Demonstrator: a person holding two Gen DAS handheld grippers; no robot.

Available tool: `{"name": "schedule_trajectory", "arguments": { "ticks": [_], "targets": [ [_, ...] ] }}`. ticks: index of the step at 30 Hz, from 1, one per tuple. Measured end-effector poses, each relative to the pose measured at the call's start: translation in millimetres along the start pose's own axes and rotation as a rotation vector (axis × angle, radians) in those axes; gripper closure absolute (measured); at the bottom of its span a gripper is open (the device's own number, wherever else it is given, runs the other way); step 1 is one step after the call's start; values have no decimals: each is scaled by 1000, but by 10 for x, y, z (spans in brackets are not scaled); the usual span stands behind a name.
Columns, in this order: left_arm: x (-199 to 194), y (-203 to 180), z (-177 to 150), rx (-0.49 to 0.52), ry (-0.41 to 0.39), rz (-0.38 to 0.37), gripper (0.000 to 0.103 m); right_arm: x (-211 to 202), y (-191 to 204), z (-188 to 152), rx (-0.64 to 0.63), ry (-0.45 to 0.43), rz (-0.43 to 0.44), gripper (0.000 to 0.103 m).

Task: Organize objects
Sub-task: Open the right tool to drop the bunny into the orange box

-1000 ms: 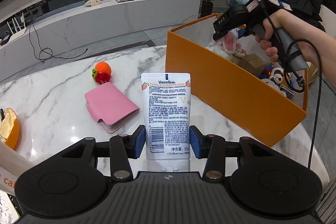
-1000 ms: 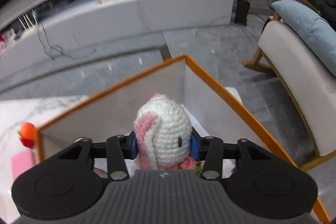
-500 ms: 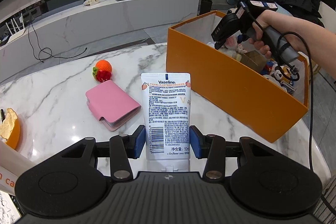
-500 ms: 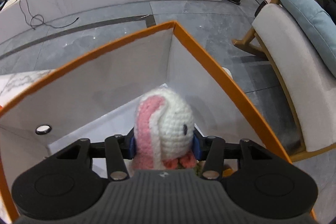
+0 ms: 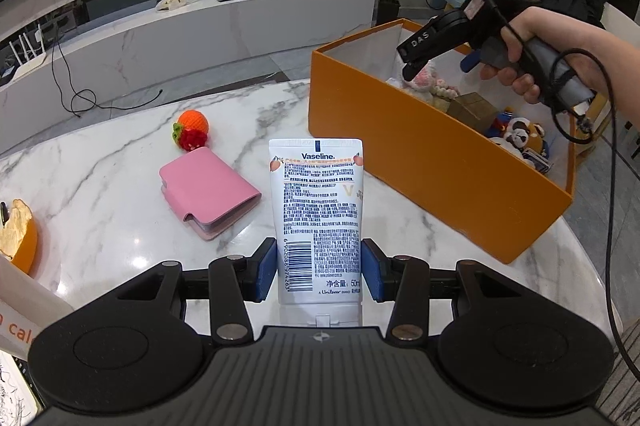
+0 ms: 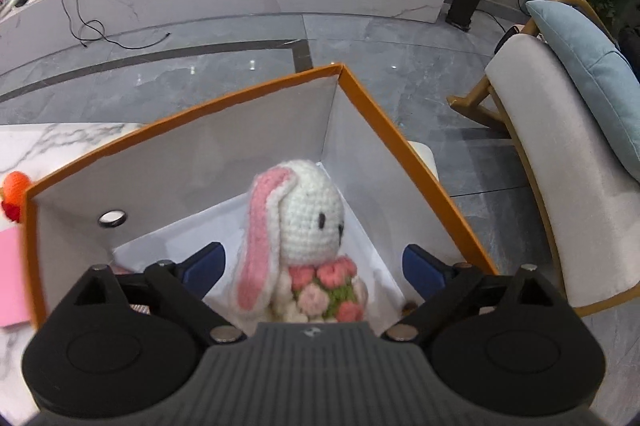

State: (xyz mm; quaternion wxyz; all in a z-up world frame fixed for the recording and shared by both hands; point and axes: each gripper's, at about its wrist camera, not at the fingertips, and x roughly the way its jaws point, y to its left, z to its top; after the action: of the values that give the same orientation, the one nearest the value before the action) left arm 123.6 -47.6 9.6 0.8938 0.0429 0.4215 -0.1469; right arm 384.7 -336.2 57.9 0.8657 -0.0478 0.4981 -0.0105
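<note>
Currently, our left gripper (image 5: 319, 272) is clamped on the upright lotion tube (image 5: 318, 222) above the marble table (image 5: 100, 178). Our right gripper (image 6: 314, 264) has just been opening; its jaws stand wide, clear of the crochet rabbit (image 6: 304, 222) between them, inside the orange box (image 6: 400, 142). A pink wallet (image 5: 208, 190) lies at ten o'clock from the tube.

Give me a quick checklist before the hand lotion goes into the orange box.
1. Right claw clear of the crocheted white rabbit, jaws just opened: ok.
2. Rabbit inside the orange cardboard box: ok.
3. Left claw clamped on the white Vaseline tube: ok.
4. Free floor space in the box: ok.
5. Right claw out of the box opening: not ok.
6. Tube cap shut: cannot tell.
</note>
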Motion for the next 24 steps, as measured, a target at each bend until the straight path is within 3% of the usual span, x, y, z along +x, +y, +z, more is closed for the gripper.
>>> {"name": "schedule_trajectory", "arguments": {
  "ticks": [10,13,16,21,24],
  "targets": [
    [-254,-151,119,17,-39,8,51,-862,33,-539,-69,-9,13,3],
    [-323,-191,178,23,-62,19,51,-1111,121,-815,-114,-33,-41,3],
    [-376,-175,266,18,-77,45,51,-1310,127,-1111,-59,-62,-6,3],
    [-415,-141,426,22,-91,60,51,-1452,206,-1506,9,-73,-53,3],
    [-351,-147,552,25,-87,75,51,-1493,206,-1689,65,-71,-27,3]
  ]
}}
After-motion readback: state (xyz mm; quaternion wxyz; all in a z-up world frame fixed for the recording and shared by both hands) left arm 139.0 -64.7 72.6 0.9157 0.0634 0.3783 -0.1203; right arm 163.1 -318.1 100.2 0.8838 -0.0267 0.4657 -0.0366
